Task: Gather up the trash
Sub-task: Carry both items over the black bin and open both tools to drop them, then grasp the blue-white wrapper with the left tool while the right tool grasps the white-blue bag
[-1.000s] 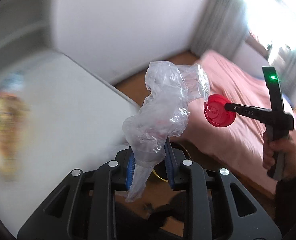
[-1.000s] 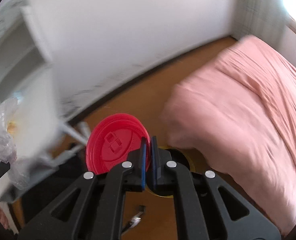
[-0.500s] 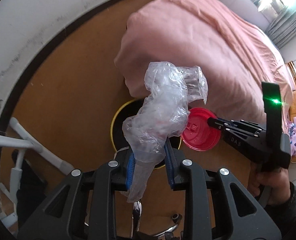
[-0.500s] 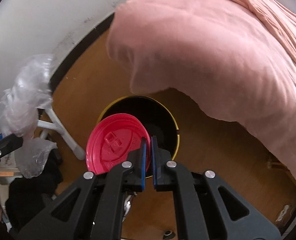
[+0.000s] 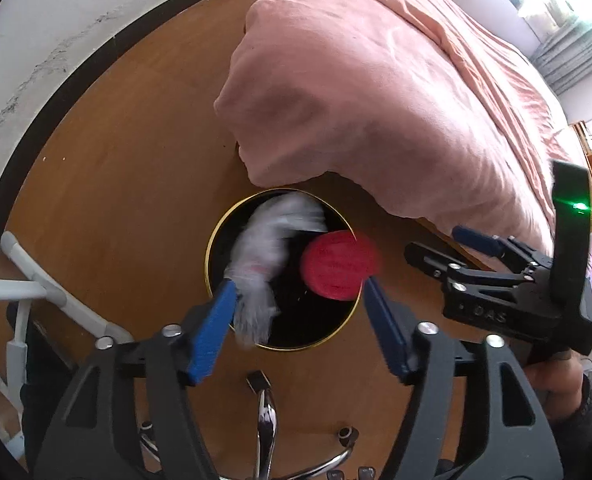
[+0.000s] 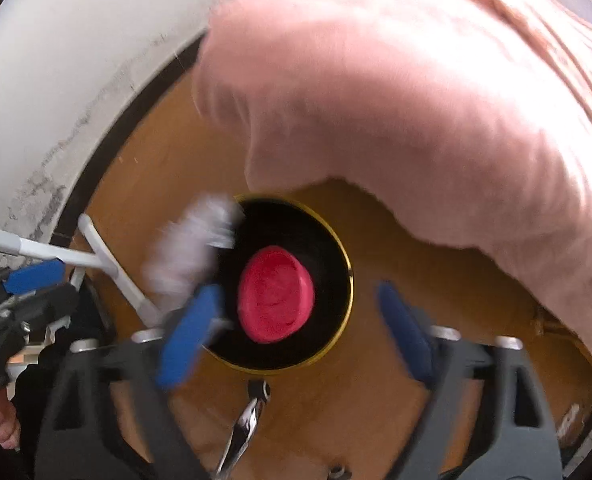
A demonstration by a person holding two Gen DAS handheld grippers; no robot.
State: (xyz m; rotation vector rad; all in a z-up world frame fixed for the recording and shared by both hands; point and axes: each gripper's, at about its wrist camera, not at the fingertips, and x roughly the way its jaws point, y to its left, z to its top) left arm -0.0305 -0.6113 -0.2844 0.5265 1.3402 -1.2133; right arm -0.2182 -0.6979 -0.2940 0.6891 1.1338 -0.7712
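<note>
A black bin with a gold rim (image 5: 207, 264) stands on the wooden floor straight below both grippers. My left gripper (image 5: 298, 292) points down at it, its jaws opening. The clear plastic bag (image 5: 268, 248) is a blur over the bin mouth, by the left pad and free of it. My right gripper (image 6: 298, 292) also hangs above the bin (image 6: 346, 264), jaws opening and nothing pressed between them. The red cup lid (image 6: 276, 294) drops loose over the black opening. Each view shows the other gripper: the right gripper (image 5: 436, 240) at the right, the left gripper (image 6: 52, 284) at the left.
A bed with a pink cover (image 5: 376, 100) overhangs the floor right behind the bin. A white wall with a dark skirting (image 5: 56, 92) curves along the left. White frame legs (image 5: 36, 292) stand left of the bin. A chrome chair base (image 5: 266, 420) lies below the grippers.
Both hands dropped from desk height to just above the bin. Both grippers went from shut to wide open. The plastic bag and the red lid left the pads and are falling toward the bin.
</note>
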